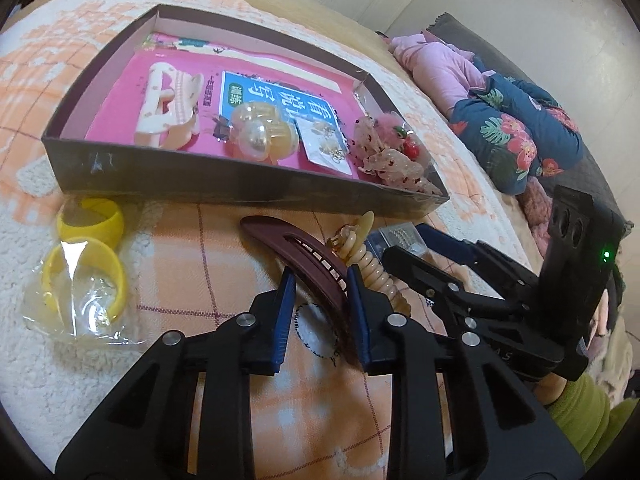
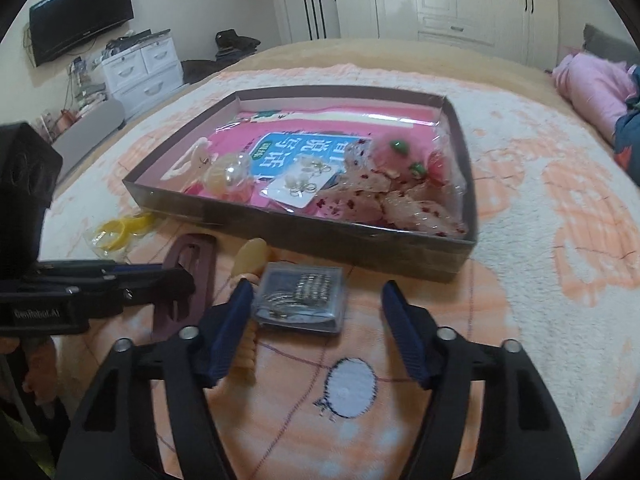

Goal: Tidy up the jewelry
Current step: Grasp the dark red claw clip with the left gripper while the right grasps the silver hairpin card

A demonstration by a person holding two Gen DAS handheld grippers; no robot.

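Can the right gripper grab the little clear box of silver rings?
Probably yes. The right gripper is open, its fingers either side of the small clear plastic box of silver rings, with only bare blanket between them.
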